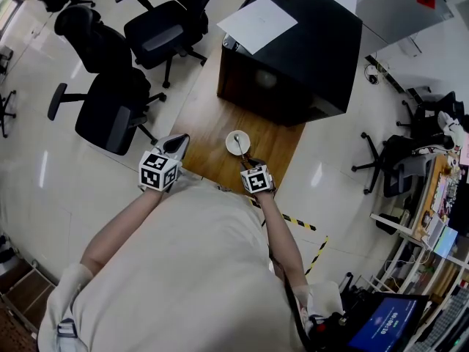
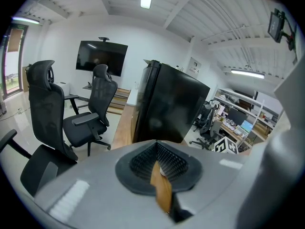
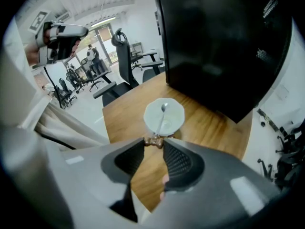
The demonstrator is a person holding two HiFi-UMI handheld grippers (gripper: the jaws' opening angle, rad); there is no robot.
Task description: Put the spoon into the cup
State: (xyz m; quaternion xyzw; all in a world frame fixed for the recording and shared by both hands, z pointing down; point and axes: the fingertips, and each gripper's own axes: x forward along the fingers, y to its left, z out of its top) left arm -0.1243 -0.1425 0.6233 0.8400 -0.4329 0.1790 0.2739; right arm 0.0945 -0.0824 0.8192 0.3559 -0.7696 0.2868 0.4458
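A white cup stands on the wooden table, close in front of a big black cabinet. A thin metal spoon lies across the cup, its bowl at the far rim and its brown handle end toward me. My right gripper is shut on that handle end, just at the cup's near side. My left gripper hangs over the table's left edge, away from the cup. Its jaws are together with nothing between them.
The black cabinet, with a sheet of paper on top, stands on the table's far half. Black office chairs stand on the floor to the left. Yellow-black tape marks the floor at the right.
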